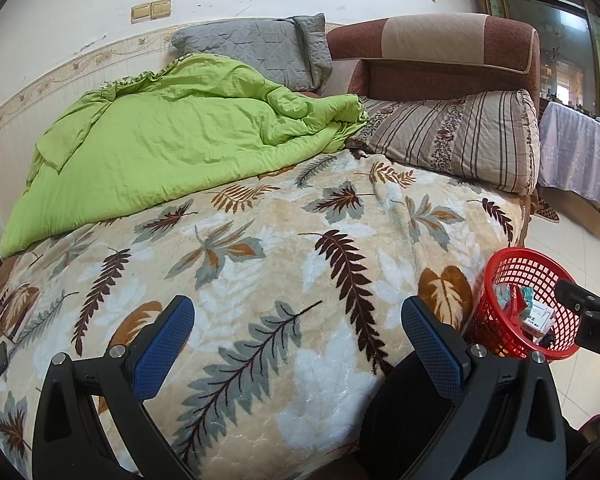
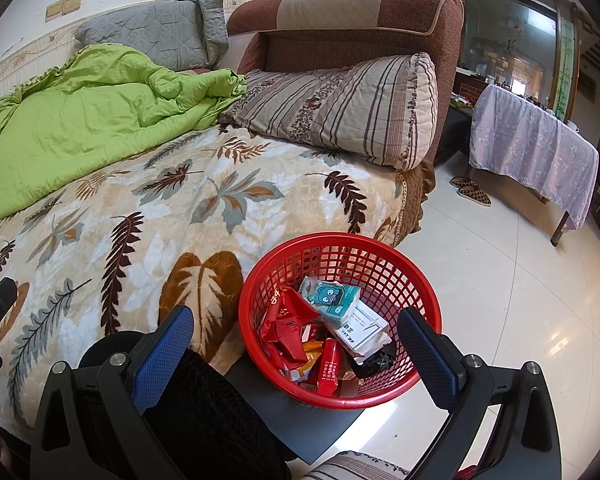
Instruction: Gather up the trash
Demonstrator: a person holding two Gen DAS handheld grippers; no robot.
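Observation:
A red mesh basket (image 2: 388,264) stands beside the bed's near corner, on a dark flat surface. It holds several pieces of trash: red wrappers (image 2: 288,328), a teal tissue pack (image 2: 332,298) and a white packet (image 2: 364,330). My right gripper (image 2: 296,344) hovers over the basket, open, with nothing between its blue pads. In the left wrist view the basket (image 1: 500,276) sits at the right edge. My left gripper (image 1: 298,340) is open and empty above the leaf-patterned blanket (image 1: 260,248). The right gripper's black body (image 1: 588,312) shows at the basket's rim.
A green quilt (image 1: 172,132) lies crumpled on the bed's far left. A striped pillow (image 1: 460,140) and a grey pillow (image 1: 260,48) rest near the brown headboard (image 1: 452,48). Slippers (image 2: 472,192) and a cloth-covered table (image 2: 532,148) stand on the tiled floor to the right.

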